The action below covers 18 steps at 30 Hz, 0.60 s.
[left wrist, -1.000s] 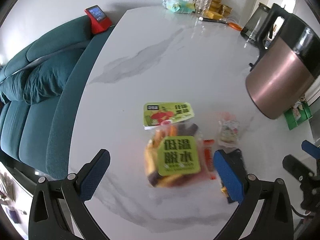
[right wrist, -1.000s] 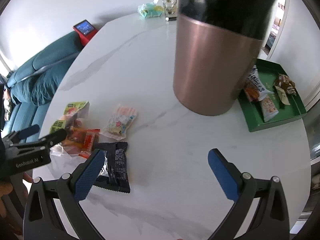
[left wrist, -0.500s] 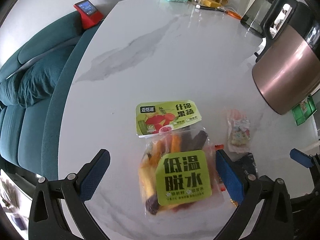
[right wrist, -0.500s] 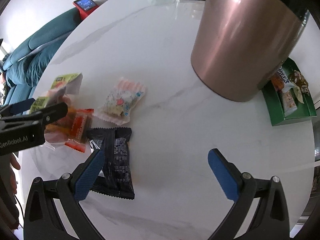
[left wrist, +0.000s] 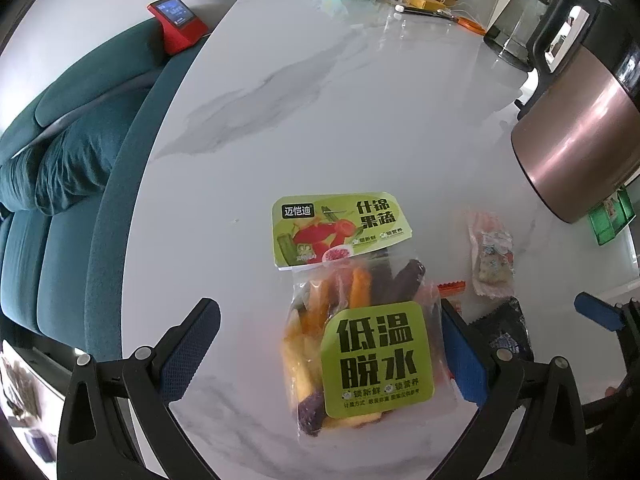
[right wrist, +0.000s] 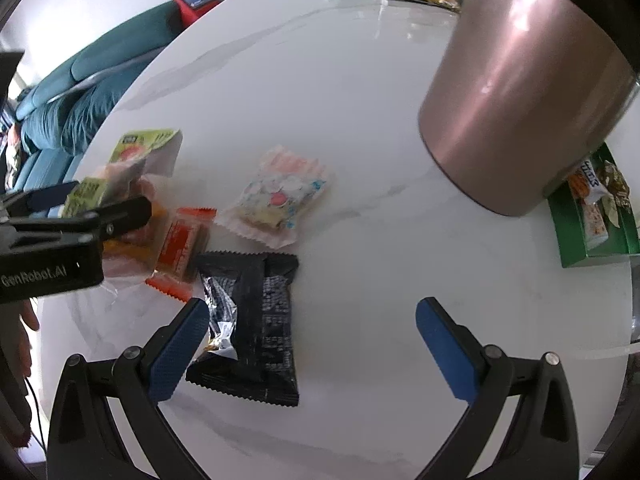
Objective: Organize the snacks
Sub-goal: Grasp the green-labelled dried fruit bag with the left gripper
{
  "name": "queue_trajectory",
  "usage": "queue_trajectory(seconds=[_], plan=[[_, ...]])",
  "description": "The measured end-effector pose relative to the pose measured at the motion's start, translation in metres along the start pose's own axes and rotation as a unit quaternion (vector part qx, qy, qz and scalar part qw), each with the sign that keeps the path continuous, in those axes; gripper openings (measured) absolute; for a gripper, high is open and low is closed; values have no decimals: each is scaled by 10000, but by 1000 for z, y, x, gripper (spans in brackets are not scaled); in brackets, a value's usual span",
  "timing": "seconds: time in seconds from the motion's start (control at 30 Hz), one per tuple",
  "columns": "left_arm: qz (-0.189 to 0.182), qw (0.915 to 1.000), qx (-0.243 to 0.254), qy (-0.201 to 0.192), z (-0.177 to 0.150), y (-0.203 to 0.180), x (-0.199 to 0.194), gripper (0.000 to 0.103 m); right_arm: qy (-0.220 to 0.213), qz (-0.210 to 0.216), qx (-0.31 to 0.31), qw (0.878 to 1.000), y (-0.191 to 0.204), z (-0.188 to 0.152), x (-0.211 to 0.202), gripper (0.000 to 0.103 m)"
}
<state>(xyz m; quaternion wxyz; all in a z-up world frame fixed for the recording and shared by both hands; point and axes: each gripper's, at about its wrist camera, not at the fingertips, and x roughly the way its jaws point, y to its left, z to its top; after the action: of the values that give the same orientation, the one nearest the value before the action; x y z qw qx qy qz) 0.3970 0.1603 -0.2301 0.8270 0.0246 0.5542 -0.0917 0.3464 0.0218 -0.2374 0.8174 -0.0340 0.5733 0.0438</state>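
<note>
Left claw [left wrist: 326, 350] spread wide, low around the dried fruit bag [left wrist: 362, 332] on the table [left wrist: 320, 120]; right claw [right wrist: 312, 346] wide open, empty, over the black packet [right wrist: 252, 328]

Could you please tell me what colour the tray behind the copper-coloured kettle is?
The tray is green, clearest in the right wrist view.
</note>
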Motion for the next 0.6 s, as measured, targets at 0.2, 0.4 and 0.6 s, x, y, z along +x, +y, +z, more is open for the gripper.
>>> queue_trajectory(seconds=[0.2, 0.4, 0.6], plan=[[97, 9999, 39, -28, 0, 3, 0, 102, 103, 36, -108, 9999, 2, 5, 6, 103], [-98, 9998, -108, 95, 3, 11, 6, 102, 231, 34, -194, 9995, 8, 8, 14, 103], [-36, 9998, 74, 176, 3, 0, 6, 100, 297, -28, -233, 9993, 8, 3, 16, 103]])
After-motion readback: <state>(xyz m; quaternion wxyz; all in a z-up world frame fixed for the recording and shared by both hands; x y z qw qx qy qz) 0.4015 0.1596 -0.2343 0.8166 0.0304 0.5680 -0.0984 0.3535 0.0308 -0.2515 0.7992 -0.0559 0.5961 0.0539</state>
